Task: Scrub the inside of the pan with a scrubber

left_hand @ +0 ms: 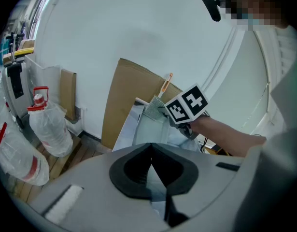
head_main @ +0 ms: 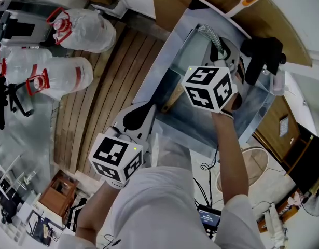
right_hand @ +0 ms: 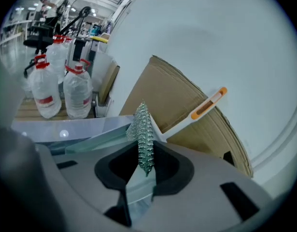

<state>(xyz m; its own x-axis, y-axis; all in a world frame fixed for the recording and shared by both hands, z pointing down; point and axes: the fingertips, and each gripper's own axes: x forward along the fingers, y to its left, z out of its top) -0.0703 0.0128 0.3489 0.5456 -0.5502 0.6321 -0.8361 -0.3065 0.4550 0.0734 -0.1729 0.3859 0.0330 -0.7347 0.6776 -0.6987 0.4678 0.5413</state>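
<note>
pinching a metal scrubber [right_hand: 143,129], the right gripper [right_hand: 144,167] hangs over the sink [head_main: 176,60]; the left gripper [left_hand: 151,163] sits closed, empty.

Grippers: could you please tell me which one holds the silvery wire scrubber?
The right gripper, shut on the silvery wire scrubber; the left gripper is shut and empty.
</note>
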